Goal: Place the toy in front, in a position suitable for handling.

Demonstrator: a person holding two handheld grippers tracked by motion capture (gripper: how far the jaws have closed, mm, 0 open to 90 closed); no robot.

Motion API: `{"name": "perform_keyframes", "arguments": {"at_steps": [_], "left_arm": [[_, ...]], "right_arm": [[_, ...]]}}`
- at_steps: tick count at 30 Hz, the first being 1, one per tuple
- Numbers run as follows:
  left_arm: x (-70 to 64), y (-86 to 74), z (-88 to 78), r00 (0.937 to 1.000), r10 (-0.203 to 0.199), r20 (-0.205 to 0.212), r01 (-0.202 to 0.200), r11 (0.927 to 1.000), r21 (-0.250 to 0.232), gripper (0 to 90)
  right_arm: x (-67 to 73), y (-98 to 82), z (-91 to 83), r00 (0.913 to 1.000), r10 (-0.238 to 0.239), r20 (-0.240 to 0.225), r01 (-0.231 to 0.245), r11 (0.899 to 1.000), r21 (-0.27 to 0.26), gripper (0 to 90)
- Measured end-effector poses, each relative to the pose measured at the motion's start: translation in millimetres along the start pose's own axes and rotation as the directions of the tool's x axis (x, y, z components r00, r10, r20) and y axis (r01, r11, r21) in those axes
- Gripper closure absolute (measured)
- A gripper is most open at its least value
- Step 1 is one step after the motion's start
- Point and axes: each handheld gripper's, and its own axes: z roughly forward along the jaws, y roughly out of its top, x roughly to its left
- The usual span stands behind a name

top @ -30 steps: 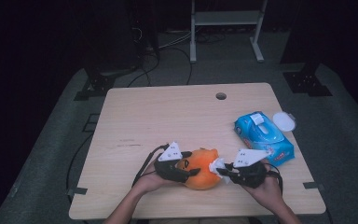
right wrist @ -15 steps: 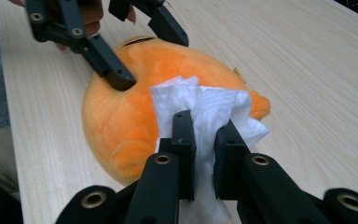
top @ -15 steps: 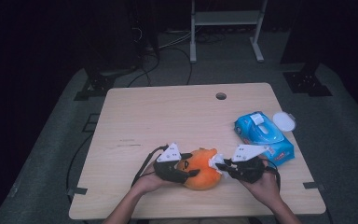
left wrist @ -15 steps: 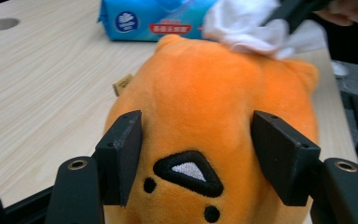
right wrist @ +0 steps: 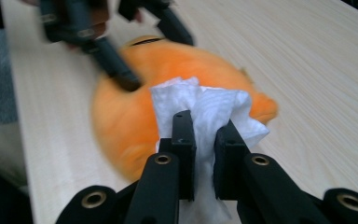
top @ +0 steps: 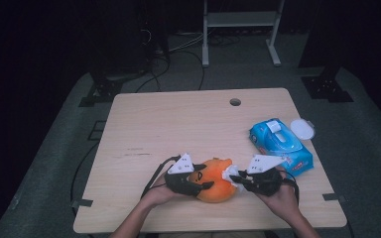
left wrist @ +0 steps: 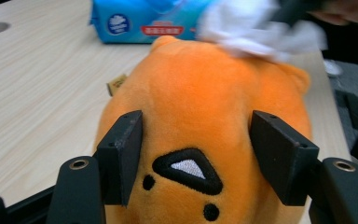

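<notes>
The orange plush toy is clamped by the left gripper, whose jaws have just been closing. A white tissue, pinched in the right gripper, is pressed on the toy at lower centre of the high view. Wiping is judged underway, not finished.

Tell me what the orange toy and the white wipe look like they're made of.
Orange toy: looks like soft plush fabric, with a fuzzy matte nap and stitched black face marks. White wipe: probably thin tissue or nonwoven cloth, crumpled and matte with a faint embossed texture.
</notes>
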Motion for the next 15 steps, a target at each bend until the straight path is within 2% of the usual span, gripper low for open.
{"name": "perform_keyframes", "arguments": {"at_steps": [1,3,4,5,6,7,8,9,11,12,13,14,15], "left_arm": [[0.0,0.0,0.0,1.0,0.0,0.0,0.0,1.0,0.0,36.0],[2.0,-1.0,-0.6,0.9995,-0.03,-0.008,0.03,0.9995,-0.008,35.9],[2.0,-1.0,-0.6,0.9995,-0.03,-0.008,0.03,0.9995,-0.008,35.8],[2.8,-1.2,-0.9,0.9992,-0.038,-0.016,0.037,0.9993,-0.009,35.6],[5.2,-1.3,-1.9,0.9968,-0.068,-0.042,0.067,0.9976,-0.014,35.1],[5.2,-1.3,-1.9,0.9968,-0.068,-0.042,0.067,0.9976,-0.014,34.8],[8.6,-2.2,-3.1,0.9938,-0.099,-0.05,0.098,0.995,-0.02,34.6],[9.7,-2.6,-3.8,0.9932,-0.104,-0.052,0.104,0.9944,-0.02,34.4],[9.8,-2.8,-4.1,0.9934,-0.104,-0.05,0.103,0.9945,-0.019,34.3],[7.8,-2.6,-3.5,0.9952,-0.087,-0.045,0.087,0.996,-0.021,34.5],[7.8,-2.6,-3.5,0.9952,-0.087,-0.045,0.087,0.996,-0.021,34.7],[5.5,-2.2,-3.0,0.9976,-0.063,-0.03,0.062,0.9979,-0.018,35.2],[5.5,-2.2,-3.0,0.9976,-0.063,-0.03,0.062,0.9979,-0.018,35.5]], "right_arm": [[0.0,0.0,0.0,1.0,0.0,0.0,0.0,1.0,0.0,80.5],[-6.7,-1.6,2.2,0.9995,0.028,-0.013,-0.028,1.0,-0.009,80.5],[-6.3,-1.5,1.9,0.9997,0.023,-0.011,-0.024,1.0,-0.01,80.5],[-3.7,-0.9,0.7,0.9998,0.019,-0.009,-0.019,1.0,-0.006,80.5],[0.2,-0.1,-1.0,0.9997,0.004,-0.023,-0.004,1.0,-0.009,80.5],[0.2,-0.1,-1.0,0.9997,0.004,-0.023,-0.004,1.0,-0.009,80.5],[9.4,1.1,-4.3,0.9983,-0.023,-0.053,0.022,1.0,-0.018,80.5],[13.4,1.5,-5.6,0.9974,-0.033,-0.064,0.032,0.999,-0.021,80.5],[17.6,1.9,-6.9,0.996,-0.049,-0.075,0.047,0.999,-0.026,80.5],[20.6,2.2,-7.0,0.9957,-0.067,-0.065,0.066,0.998,-0.018,80.5],[20.6,2.2,-7.0,0.9957,-0.067,-0.065,0.066,0.998,-0.018,80.5],[14.8,1.1,-5.4,0.9975,-0.037,-0.06,0.036,0.999,-0.015,80.6],[14.8,1.1,-5.4,0.9975,-0.037,-0.06,0.036,0.999,-0.015,80.6]]}}
